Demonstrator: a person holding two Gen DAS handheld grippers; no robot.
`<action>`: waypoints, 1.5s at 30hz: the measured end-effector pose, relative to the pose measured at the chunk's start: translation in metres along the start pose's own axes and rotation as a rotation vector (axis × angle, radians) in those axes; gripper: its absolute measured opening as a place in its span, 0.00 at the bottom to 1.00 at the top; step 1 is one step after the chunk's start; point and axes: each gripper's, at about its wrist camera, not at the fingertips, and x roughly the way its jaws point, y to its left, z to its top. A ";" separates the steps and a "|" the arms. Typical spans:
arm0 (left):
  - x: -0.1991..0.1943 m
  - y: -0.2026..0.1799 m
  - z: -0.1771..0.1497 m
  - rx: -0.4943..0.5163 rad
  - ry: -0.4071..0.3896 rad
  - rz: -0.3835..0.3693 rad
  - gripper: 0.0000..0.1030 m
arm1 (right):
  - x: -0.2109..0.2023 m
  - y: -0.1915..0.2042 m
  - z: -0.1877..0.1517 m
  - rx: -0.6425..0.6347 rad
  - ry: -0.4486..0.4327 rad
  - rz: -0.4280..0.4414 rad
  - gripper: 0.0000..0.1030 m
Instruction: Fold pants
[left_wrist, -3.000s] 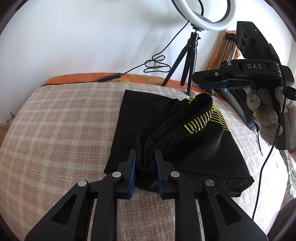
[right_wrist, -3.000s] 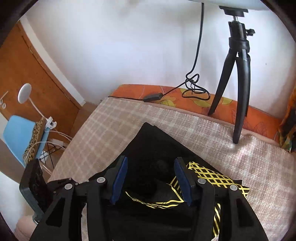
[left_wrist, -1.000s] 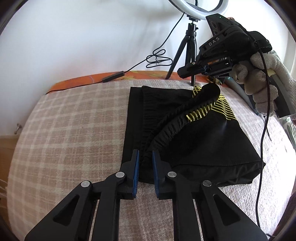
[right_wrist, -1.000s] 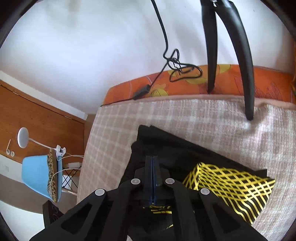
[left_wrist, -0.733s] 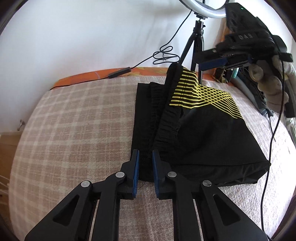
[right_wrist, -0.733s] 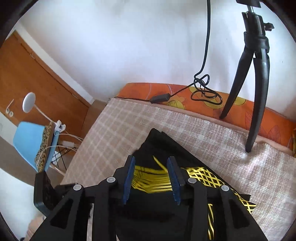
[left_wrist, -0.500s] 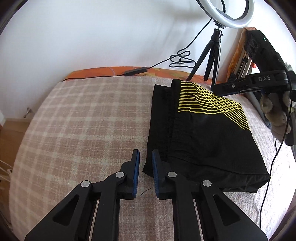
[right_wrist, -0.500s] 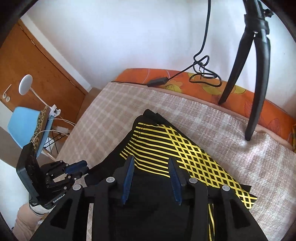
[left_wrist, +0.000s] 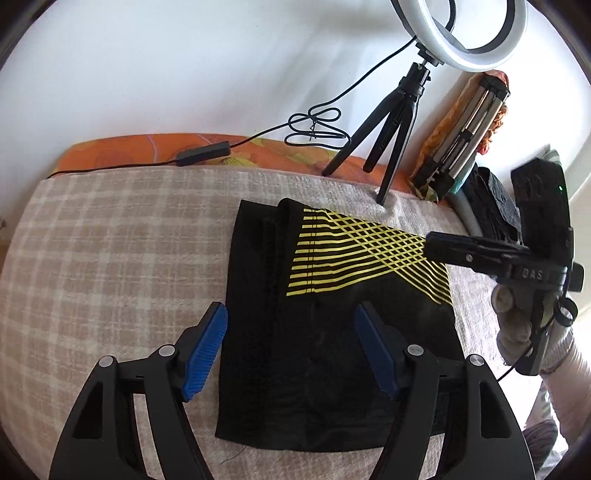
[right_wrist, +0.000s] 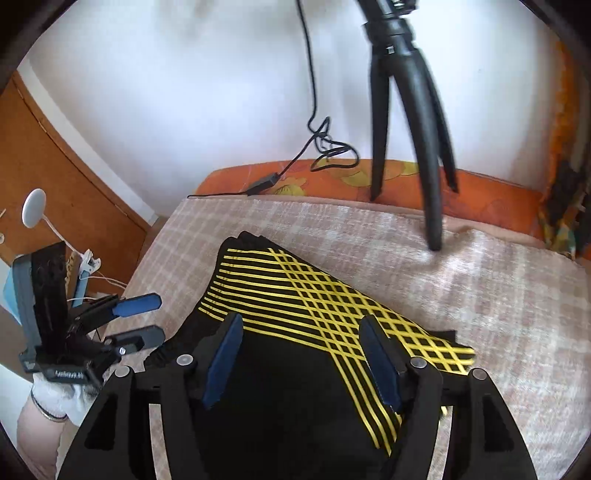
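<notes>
The black pants (left_wrist: 332, 332) with a yellow criss-cross stripe panel (left_wrist: 354, 254) lie folded in a flat rectangle on the checked beige blanket (left_wrist: 110, 258). My left gripper (left_wrist: 291, 347) is open and empty, its blue pads on either side of the pants' near left part, above the cloth. My right gripper (right_wrist: 301, 354) is open and empty over the black part of the pants (right_wrist: 280, 387), just behind the stripes (right_wrist: 314, 295). The right gripper also shows in the left wrist view (left_wrist: 436, 245) at the pants' right edge. The left gripper shows in the right wrist view (right_wrist: 147, 317) at the left.
A ring light on a black tripod (left_wrist: 391, 125) stands at the blanket's far edge, its cable (left_wrist: 317, 125) trailing over the orange mattress edge (left_wrist: 147, 147). Folded stands and dark items (left_wrist: 465, 140) lean at the far right. A wooden door (right_wrist: 55, 166) and blue chair are left of the bed.
Both grippers held the waistband and laid it down flat. They have let go and opened wide. The pants now lie flat with the stripe panel on top.
</notes>
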 end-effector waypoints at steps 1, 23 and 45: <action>0.007 -0.001 0.004 0.003 0.004 -0.001 0.69 | -0.007 -0.009 -0.007 0.016 -0.011 -0.012 0.68; 0.084 0.006 0.039 0.049 0.052 0.158 0.70 | 0.011 -0.063 -0.029 0.106 -0.024 -0.015 0.64; 0.002 -0.039 0.020 0.083 -0.216 0.090 0.11 | -0.038 0.007 -0.026 -0.067 -0.184 -0.013 0.06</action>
